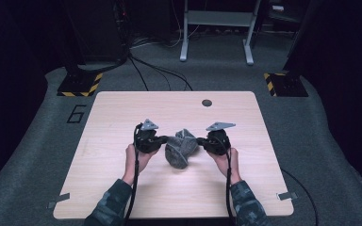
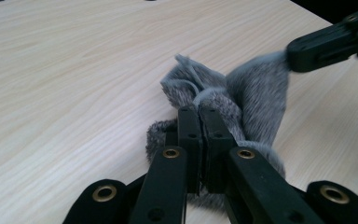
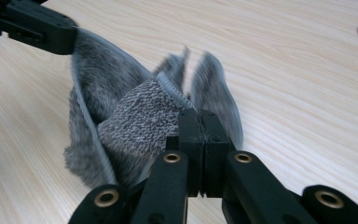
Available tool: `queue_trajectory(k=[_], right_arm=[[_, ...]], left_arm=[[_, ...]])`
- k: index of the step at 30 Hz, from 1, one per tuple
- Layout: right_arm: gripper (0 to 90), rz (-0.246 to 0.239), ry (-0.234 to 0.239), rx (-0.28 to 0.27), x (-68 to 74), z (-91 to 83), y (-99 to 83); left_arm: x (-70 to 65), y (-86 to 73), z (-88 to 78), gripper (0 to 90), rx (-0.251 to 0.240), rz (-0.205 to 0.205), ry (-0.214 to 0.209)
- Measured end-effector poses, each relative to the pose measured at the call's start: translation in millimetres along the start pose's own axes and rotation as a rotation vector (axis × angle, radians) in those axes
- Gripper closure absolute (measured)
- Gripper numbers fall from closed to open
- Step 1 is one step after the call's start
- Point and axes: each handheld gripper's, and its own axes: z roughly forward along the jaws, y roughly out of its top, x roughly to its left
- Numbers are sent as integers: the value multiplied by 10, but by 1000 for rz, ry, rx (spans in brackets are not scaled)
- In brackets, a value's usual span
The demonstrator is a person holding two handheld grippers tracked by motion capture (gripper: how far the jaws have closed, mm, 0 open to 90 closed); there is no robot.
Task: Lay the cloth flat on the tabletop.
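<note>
A grey fuzzy cloth (image 1: pixel 181 148) hangs crumpled between the two grippers near the middle of the wooden table (image 1: pixel 122 113). My left gripper (image 1: pixel 165 140) is shut on the cloth's left edge; in the left gripper view its jaws (image 2: pixel 203 112) pinch the furry cloth (image 2: pixel 256 93). My right gripper (image 1: pixel 200 140) is shut on the cloth's right edge; the right gripper view shows the jaws closed (image 3: pixel 199 114) on a knitted hem of the cloth (image 3: pixel 140 121). Each gripper view has the other gripper's black jaw (image 2: pixel 331 44) (image 3: pixel 32 25) holding the far side.
A round cable hole (image 1: pixel 207 102) sits near the table's far edge. Bare wood surrounds the cloth on all sides. Beyond the table lie floor cables, a metal frame (image 1: pixel 217 23) and two hazard-striped bases (image 1: pixel 80 84).
</note>
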Motion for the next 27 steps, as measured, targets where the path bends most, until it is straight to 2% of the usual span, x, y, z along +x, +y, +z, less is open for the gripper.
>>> queue_trajectory(k=[6,11,18,21,25,27], right_arm=[[898,35,-35,-27,-121,-215,-141],[899,72,-69,-39,-202,-345,-289],[899,113,-87,-38,-275,-423,-448],[899,134,-83,-36,-287,-449,-522],[898,142,-87,-23,-251,-450,-612],[898,150,-84,-23,-231,-463,-654]], left_arm=[[149,-214,-123,886,-21,-71,8],[247,-398,-233,885,-32,-111,15],[352,-653,-334,886,-28,-166,23],[367,-759,-345,887,-20,-200,9],[326,-876,-306,891,12,-199,-3],[311,-924,-287,896,31,-180,-2]])
